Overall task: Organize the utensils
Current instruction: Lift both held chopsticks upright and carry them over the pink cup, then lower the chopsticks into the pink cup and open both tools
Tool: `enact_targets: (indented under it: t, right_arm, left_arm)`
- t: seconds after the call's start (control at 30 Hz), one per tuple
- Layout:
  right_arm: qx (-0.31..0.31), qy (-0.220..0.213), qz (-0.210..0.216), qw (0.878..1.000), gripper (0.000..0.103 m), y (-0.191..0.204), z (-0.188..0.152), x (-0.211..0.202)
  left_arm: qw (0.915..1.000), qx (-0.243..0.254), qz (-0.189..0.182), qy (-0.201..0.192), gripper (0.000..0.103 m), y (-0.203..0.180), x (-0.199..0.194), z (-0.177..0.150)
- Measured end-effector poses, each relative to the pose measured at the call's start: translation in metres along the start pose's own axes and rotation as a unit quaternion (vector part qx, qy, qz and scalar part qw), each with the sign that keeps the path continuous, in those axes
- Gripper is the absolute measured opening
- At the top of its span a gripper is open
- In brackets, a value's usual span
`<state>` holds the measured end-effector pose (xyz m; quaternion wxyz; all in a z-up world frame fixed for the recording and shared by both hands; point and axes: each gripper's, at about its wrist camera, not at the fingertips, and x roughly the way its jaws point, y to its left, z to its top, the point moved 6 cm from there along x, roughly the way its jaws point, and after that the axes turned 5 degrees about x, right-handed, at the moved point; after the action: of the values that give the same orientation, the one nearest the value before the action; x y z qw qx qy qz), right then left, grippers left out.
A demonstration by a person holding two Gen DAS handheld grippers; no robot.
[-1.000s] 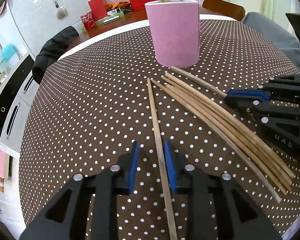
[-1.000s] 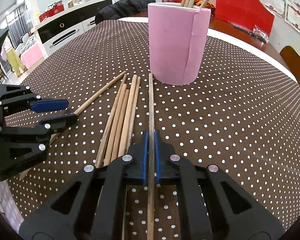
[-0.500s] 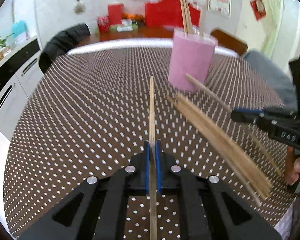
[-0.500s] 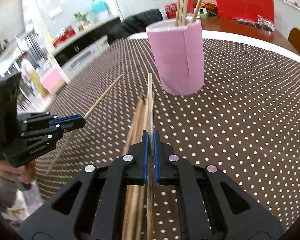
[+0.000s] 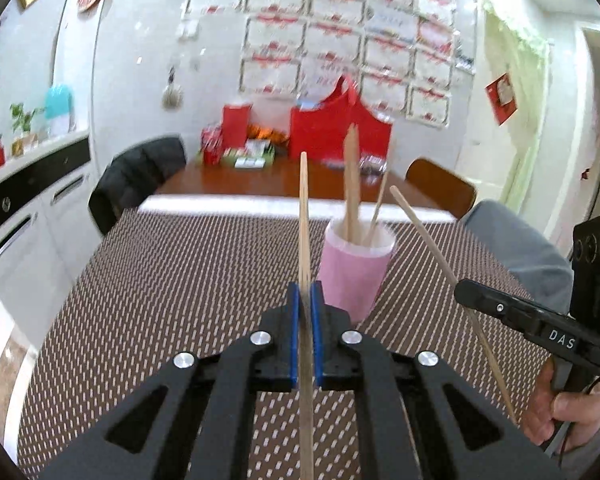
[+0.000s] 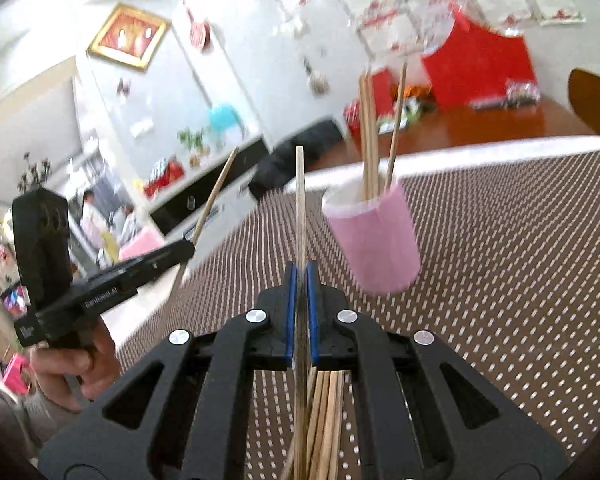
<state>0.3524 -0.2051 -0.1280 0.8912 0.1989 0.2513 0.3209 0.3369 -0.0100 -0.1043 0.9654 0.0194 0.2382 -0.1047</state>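
My left gripper (image 5: pixel 305 304) is shut on a wooden chopstick (image 5: pixel 304 216) that points up and forward, lifted above the dotted tablecloth. My right gripper (image 6: pixel 300 284) is shut on another chopstick (image 6: pixel 299 200), also lifted. The pink cup (image 5: pixel 354 270) stands ahead with several chopsticks upright in it; it also shows in the right wrist view (image 6: pixel 376 240). A bundle of loose chopsticks (image 6: pixel 326 420) lies on the table under my right gripper. The right gripper shows in the left wrist view (image 5: pixel 484 300), and the left gripper shows in the right wrist view (image 6: pixel 180 250).
The brown white-dotted tablecloth (image 5: pixel 160 300) covers the round table. A wooden table with red bags (image 5: pixel 336 132) stands behind. A black jacket hangs on a chair (image 5: pixel 136 176) at the far left edge. White cabinets (image 5: pixel 24 216) stand to the left.
Both grippers have risen from the table with their chopsticks and tilted upward. The cup now sits lower and farther in both views.
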Motion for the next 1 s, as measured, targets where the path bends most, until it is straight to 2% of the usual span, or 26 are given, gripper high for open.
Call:
enact_targets:
  t: [0.17,0.3,0.47,0.57,0.7,0.77,0.97,1.0]
  right_arm:
    - [0.008,-0.069,-0.025,0.997,0.006,-0.001,0.037,-0.023]
    - [0.013,-0.114,-0.04,0.993,0.006,-0.004,0.077,-0.027]
    - [0.02,-0.169,-0.032,0.985,0.006,-0.011,0.127,-0.027]
    - [0.021,-0.19,-0.026,0.981,0.006,-0.014,0.147,-0.018]
    - [0.02,-0.223,-0.018,0.974,0.006,-0.017,0.169,0.0]
    - [0.022,-0.235,-0.015,0.972,0.006,-0.02,0.174,0.01]
    - [0.04,-0.24,-0.018,0.97,0.006,-0.045,0.171,0.053]
    - [0.042,-0.238,-0.024,0.97,0.006,-0.05,0.169,0.059]
  left_arm:
    - [0.9984,0.018,-0.014,-0.052,0.006,-0.015,0.003,0.046]
    - [0.9941,0.008,-0.035,-0.102,0.006,-0.019,0.008,0.085]
    - [0.9842,-0.013,-0.075,-0.16,0.006,-0.024,0.022,0.127]
    - [0.9739,-0.03,-0.109,-0.197,0.006,-0.028,0.036,0.145]
    - [0.965,-0.055,-0.129,-0.222,0.006,-0.024,0.063,0.156]
    - [0.9617,-0.062,-0.128,-0.234,0.006,-0.022,0.08,0.157]
    - [0.963,-0.071,-0.116,-0.233,0.006,-0.013,0.123,0.143]
    - [0.9667,-0.058,-0.112,-0.223,0.006,-0.016,0.131,0.141]
